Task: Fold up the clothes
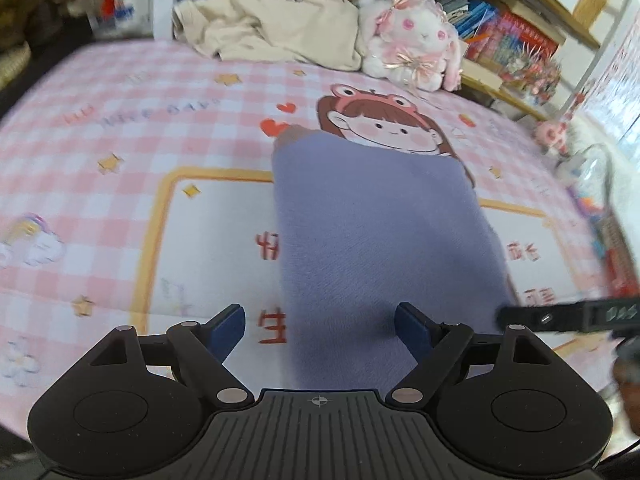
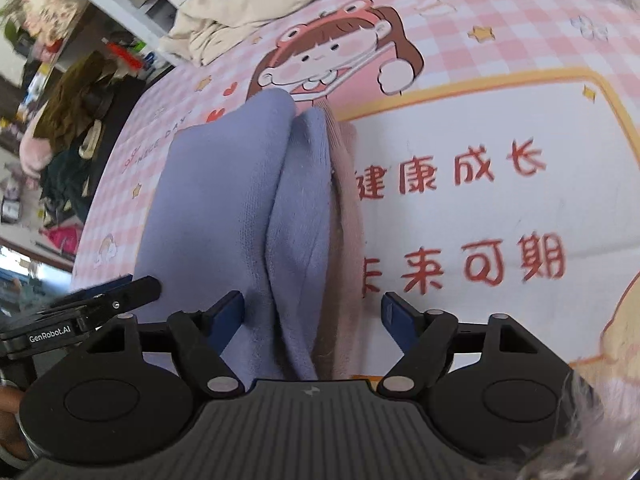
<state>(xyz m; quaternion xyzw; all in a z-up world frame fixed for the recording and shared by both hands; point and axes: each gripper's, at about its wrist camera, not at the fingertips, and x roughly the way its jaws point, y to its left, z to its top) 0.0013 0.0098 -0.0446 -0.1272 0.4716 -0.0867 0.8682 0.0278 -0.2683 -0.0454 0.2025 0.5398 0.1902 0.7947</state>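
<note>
A lavender garment [image 1: 380,240] lies folded into a long strip on the pink checked bed sheet [image 1: 120,120]. In the right wrist view the same garment [image 2: 240,208] shows two folded layers with a pale pink edge [image 2: 348,208] along its right side. My left gripper [image 1: 320,320] hovers over the strip's near end, jaws wide, nothing pinched. My right gripper [image 2: 312,308] is open too, and the cloth runs between its blue fingers [image 2: 394,316] without the pads pressing on it. Each gripper shows at the edge of the other's view, close beside it.
A crumpled cream garment [image 1: 272,28] lies at the far edge of the bed beside a white and pink plush bunny [image 1: 408,40]. Behind them stands a bookshelf [image 1: 500,28]. Off the bed's left side, clutter covers the floor [image 2: 60,160].
</note>
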